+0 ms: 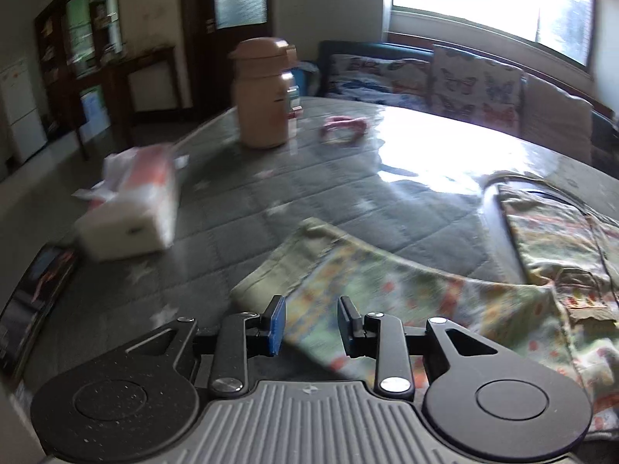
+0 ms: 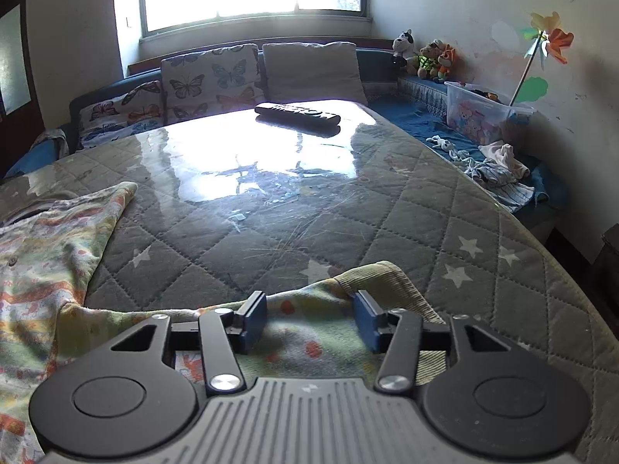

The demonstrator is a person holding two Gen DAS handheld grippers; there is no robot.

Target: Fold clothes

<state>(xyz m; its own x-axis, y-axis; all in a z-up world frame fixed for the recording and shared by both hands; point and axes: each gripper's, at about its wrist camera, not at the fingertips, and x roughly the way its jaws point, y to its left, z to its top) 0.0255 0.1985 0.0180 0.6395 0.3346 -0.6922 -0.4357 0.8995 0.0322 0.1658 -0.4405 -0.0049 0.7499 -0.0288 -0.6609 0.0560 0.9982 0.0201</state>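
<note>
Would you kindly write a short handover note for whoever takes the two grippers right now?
Left gripper: open, over one sleeve of the patterned garment.
Right gripper: open, over the other sleeve.
The garment lies spread on the quilted table.
Done: no fold visible yet.
Left: grip the sleeves, fold inward, then fold the body.

Pastel printed garment (image 2: 46, 263); grey star-quilted table cover (image 2: 240, 255); butterfly cushions (image 2: 211, 77).

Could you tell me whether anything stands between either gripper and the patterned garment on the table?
Nothing visible does. The left gripper and right gripper are both open, each with a sleeve of the pale green, orange-printed cotton garment directly between its fingers. The beige flask and tissue pack sit well beyond.
</note>
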